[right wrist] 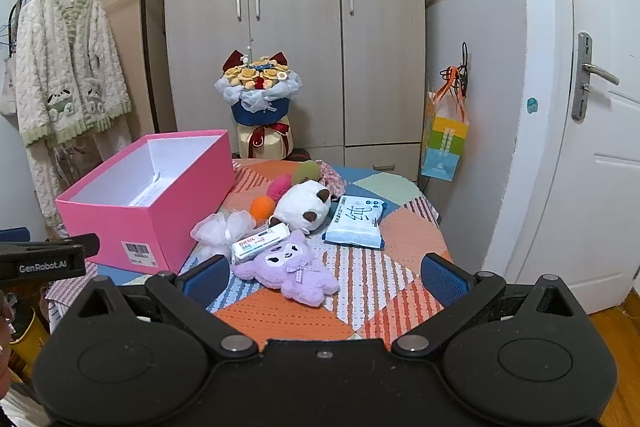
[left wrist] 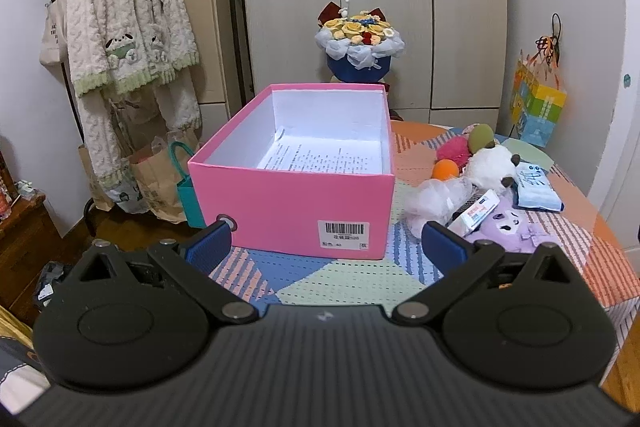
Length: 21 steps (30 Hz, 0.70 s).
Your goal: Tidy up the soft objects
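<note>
A bedroom with a wardrobe (right wrist: pixel 294 27) behind holds a table under a patchwork cloth (right wrist: pixel 404 239). The left gripper (left wrist: pixel 326 247) hovers with its jaws spread wide, holding nothing, before the one pink box (left wrist: pixel 292 203), which stands open with only a printed sheet inside. The right gripper (right wrist: pixel 326 277) is equally wide and empty, above the cloth, near the purple plush (right wrist: pixel 290 269). Beside the box lie one white plush (right wrist: pixel 304 205), one orange ball (right wrist: pixel 263 207), one pink pompom (right wrist: pixel 280 187), one white mesh puff (right wrist: pixel 222 227), one tissue pack (right wrist: pixel 356 221) and one small carton (right wrist: pixel 260 241).
</note>
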Available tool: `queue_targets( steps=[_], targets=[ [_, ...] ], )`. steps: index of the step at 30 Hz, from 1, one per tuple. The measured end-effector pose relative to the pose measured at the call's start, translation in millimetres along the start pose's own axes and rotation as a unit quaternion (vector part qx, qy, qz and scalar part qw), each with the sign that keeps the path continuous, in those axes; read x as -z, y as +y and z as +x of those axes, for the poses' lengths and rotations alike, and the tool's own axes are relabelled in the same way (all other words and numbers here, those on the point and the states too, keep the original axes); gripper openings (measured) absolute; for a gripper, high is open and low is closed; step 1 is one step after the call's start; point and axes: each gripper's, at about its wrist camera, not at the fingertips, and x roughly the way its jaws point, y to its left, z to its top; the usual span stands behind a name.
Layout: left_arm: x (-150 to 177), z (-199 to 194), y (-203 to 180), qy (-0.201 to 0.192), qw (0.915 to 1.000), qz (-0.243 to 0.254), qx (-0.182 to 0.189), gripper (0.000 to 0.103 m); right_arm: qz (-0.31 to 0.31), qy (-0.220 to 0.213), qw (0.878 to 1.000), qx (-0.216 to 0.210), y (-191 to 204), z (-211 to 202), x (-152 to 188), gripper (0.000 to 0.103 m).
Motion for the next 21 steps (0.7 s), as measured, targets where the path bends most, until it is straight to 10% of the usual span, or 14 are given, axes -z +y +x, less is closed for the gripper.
queue_targets(
  steps=[21],
  targets=[
    [-3.8, 7.9, -11.0, 0.02, 0.9994, 0.006, 0.026, 0.103, -0.033, -0.001, 0.999, -0.032, -3.4, 9.0, -0.7, 0.103]
  ],
)
